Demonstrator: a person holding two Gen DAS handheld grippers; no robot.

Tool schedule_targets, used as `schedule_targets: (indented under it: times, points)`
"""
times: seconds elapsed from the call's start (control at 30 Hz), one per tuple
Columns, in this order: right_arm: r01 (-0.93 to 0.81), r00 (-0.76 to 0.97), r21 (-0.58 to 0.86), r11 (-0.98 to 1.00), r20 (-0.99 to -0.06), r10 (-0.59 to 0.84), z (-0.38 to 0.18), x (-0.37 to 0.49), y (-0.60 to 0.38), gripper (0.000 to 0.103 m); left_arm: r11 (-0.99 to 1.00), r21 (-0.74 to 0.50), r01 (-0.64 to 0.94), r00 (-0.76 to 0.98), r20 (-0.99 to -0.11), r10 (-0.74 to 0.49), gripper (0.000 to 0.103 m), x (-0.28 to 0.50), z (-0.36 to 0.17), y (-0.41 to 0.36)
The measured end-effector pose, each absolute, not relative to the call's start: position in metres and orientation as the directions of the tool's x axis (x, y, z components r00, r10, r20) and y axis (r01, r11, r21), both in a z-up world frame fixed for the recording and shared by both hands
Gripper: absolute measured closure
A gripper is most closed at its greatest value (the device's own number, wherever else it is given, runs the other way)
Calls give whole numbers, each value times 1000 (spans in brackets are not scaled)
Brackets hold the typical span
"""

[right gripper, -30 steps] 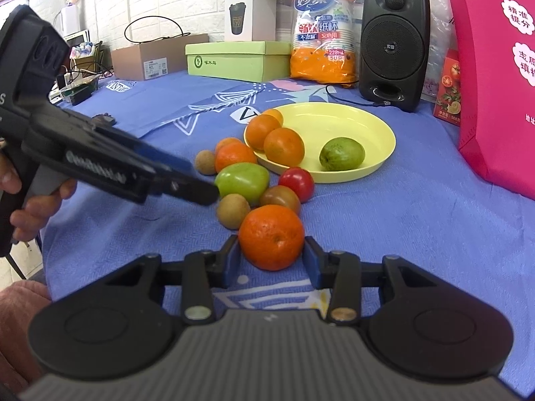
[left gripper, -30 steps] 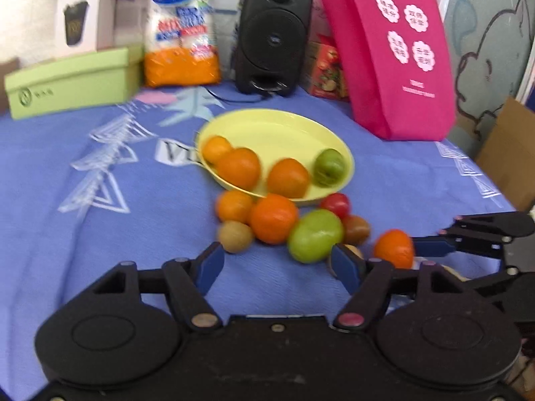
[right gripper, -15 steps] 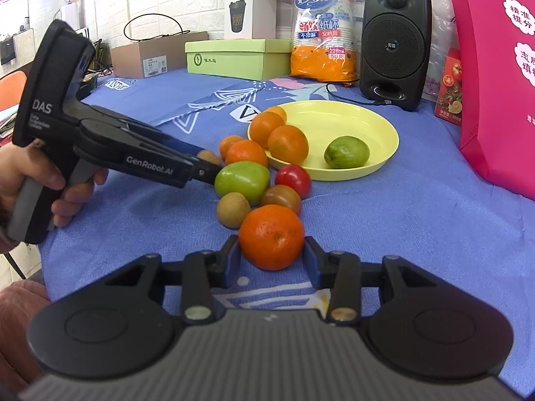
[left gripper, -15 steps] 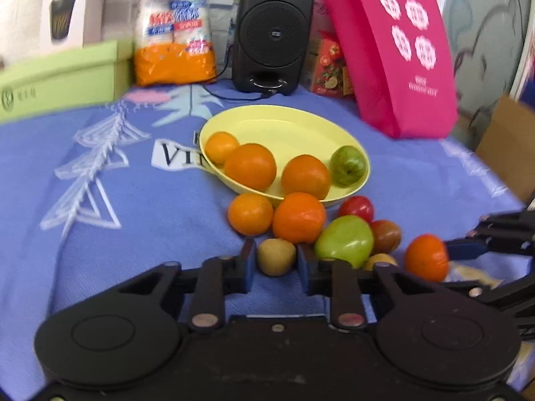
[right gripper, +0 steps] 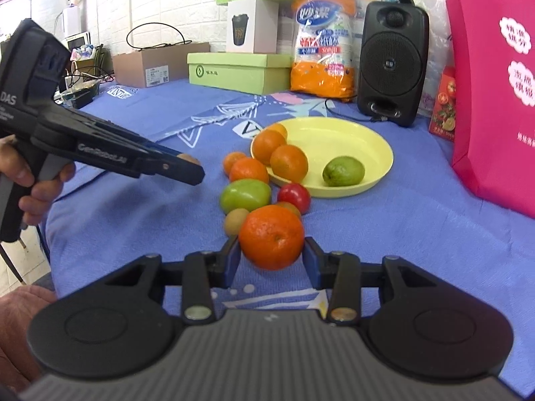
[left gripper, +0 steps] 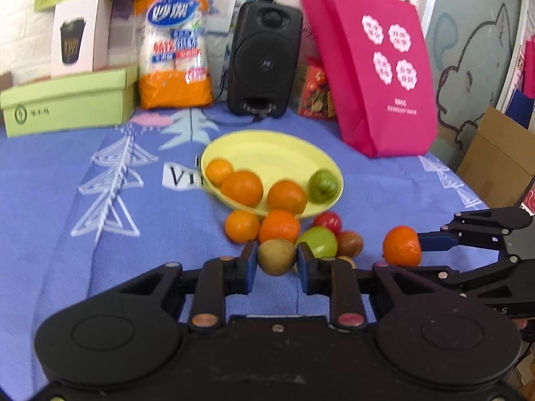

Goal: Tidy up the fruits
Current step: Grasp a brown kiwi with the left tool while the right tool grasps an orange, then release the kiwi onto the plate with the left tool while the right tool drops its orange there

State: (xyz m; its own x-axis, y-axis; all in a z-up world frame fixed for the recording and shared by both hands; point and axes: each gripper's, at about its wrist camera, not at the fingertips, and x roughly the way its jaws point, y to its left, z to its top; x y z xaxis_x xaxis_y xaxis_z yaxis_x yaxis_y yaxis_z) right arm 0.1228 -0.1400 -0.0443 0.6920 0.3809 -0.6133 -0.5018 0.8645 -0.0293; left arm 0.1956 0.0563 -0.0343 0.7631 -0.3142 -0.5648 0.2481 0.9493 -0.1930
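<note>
My left gripper (left gripper: 277,264) is shut on a brown kiwi (left gripper: 276,256) and holds it above the blue cloth, near the fruit pile. My right gripper (right gripper: 271,259) is shut on an orange (right gripper: 271,236), also seen from the left wrist view (left gripper: 401,246). A yellow plate (left gripper: 277,153) holds three oranges and a green fruit (left gripper: 323,185). In front of it lie two oranges, a green tomato (right gripper: 244,195), a red tomato (right gripper: 294,196), a brownish tomato and another kiwi (right gripper: 234,222). The left gripper (right gripper: 187,167) shows at the left of the right wrist view.
A pink bag (left gripper: 378,67) stands at the right, a black speaker (left gripper: 264,60) behind the plate, an orange-white packet (left gripper: 175,46) and a green box (left gripper: 67,103) at the back left. A cardboard box (right gripper: 157,67) sits far left.
My left gripper has lifted the kiwi off the cloth and pulled back from the pile. My right gripper has raised its orange slightly.
</note>
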Motion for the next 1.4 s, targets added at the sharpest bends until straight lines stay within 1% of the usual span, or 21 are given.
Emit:
schedule_targets:
  times: [0.13,0.23,0.33,0.63,0.67,0.73,0.77,0.8,0.83,1.0,1.13,1.3,1.4]
  points:
    - [-500,713,-33,865,-583,390,-30,134,-141,63,952,-163,259,776,-552,-305,78,214,-20,53]
    - [-488,731,-53,871,-570,375,-21,153,-140,63,952,-146,270,776,-552,-305,78,241,-12,49]
    - [-470,745,-42,882,-554,371,-14,179,-141,63,953,-138,271,777,-553,-301,78,272,-9,44]
    - [-427,744,-69,902,-594,307,-27,251,-126,63,971,-68,230,760,-610,-223,77,352,-29,31]
    - [-420,745,-67,905,-595,301,-29,255,-126,63,972,-63,227,759,-614,-217,75,357,-31,31]
    - [-409,747,-60,910,-596,297,-32,263,-127,63,974,-65,218,763,-611,-212,55,361,-33,32]
    - [-407,746,-57,912,-597,296,-33,265,-127,63,975,-64,212,769,-606,-206,50,362,-33,33]
    - [-405,746,-56,913,-597,295,-33,265,-128,62,977,-61,206,774,-600,-201,40,360,-32,34]
    - [-403,751,-56,913,-591,295,-32,263,-129,62,977,-58,203,781,-592,-197,34,358,-31,35]
    - [-405,768,-50,913,-560,310,-20,244,-138,61,979,-31,200,805,-565,-182,34,332,-18,43]
    - [-412,770,-33,911,-547,328,-14,218,-150,61,980,-20,198,817,-549,-176,34,297,-12,51]
    - [-456,735,-6,890,-566,373,-22,181,-155,61,973,-59,225,807,-548,-220,34,253,-15,52]
    - [-496,708,-17,868,-586,393,-32,161,-147,61,966,-57,253,796,-555,-241,34,230,-24,47]
